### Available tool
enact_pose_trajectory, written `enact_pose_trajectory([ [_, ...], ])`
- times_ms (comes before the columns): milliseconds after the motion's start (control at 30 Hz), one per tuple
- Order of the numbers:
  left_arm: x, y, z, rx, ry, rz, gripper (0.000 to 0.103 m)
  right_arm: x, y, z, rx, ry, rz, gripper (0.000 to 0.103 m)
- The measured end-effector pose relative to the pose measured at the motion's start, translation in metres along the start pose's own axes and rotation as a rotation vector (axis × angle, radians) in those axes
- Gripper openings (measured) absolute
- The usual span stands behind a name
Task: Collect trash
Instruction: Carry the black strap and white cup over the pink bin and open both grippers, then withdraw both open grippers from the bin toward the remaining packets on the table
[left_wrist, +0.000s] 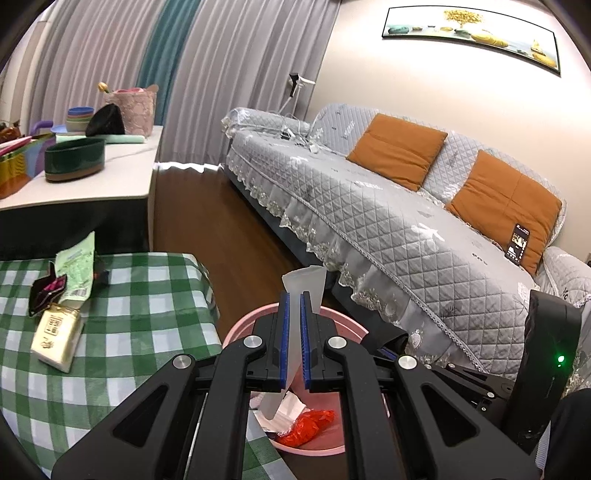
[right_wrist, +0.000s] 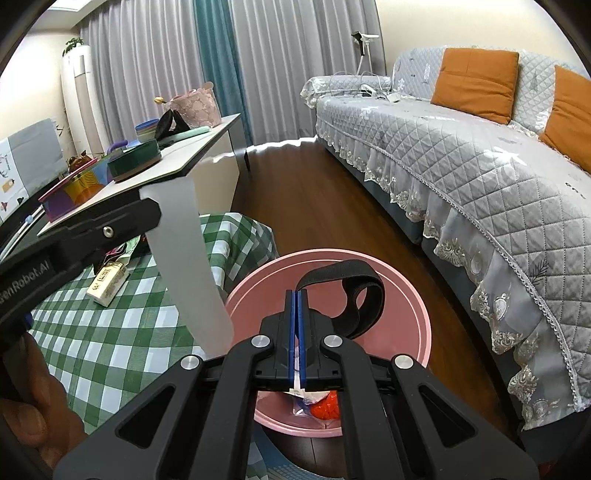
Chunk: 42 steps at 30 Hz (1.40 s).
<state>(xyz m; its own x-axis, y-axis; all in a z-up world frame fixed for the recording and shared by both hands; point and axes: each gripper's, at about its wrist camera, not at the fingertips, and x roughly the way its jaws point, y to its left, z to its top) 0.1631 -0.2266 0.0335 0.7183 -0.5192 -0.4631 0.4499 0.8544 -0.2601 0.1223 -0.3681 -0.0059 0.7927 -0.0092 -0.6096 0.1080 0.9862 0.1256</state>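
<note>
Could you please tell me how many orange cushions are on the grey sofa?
2. One square orange fabric cushion leans on the backrest nearer the curtains; the second orange cushion leans further along, behind a phone. More may be hidden beyond the frame.

Both views are bright and evenly lit, with soft daylight filtering through the curtains (right_wrist: 155, 74). A glare streak lies on the wooden floor (left_wrist: 184, 167) below them. Fisheye distortion bends straight lines, the corners go black, and focus stays sharp.

Open mouth of pink bin (right_wrist: 424, 325), checked table (right_wrist: 110, 332) close on one side, sofa (right_wrist: 480, 177) on the other, bare floor (right_wrist: 314, 192) beyond
</note>
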Motion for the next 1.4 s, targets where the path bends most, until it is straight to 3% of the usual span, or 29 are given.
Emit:
enact_pose_trajectory([
  [167,0.01,-0.001,-0.002,-0.006,0.024,-0.008,0.006,0.004,-0.002,-0.001,0.005,0.011,0.0,0.002],
  [267,0.015,0.001,-0.004,-0.011,0.046,0.006,0.009,0.008,-0.004,-0.001,0.012,0.027,0.006,0.008],
  [367,0.015,0.005,-0.004,-0.03,0.045,0.006,0.033,0.011,-0.006,-0.002,0.02,0.044,-0.013,0.03],
  [400,0.014,0.006,-0.004,-0.031,0.042,0.015,0.036,0.012,-0.007,-0.003,0.024,0.046,-0.016,0.04],
  [433,0.014,0.007,-0.004,-0.031,0.043,0.017,0.036,0.012,-0.008,-0.002,0.032,0.047,-0.017,0.041],
  [867,-0.003,0.021,-0.002,-0.06,0.036,0.065,0.036,0.003,-0.006,0.003,0.055,0.022,-0.033,0.042],
  [1400,-0.057,0.084,-0.004,-0.121,-0.004,0.201,0.036,-0.006,0.051,0.009,0.022,-0.013,0.047,0.042],
])
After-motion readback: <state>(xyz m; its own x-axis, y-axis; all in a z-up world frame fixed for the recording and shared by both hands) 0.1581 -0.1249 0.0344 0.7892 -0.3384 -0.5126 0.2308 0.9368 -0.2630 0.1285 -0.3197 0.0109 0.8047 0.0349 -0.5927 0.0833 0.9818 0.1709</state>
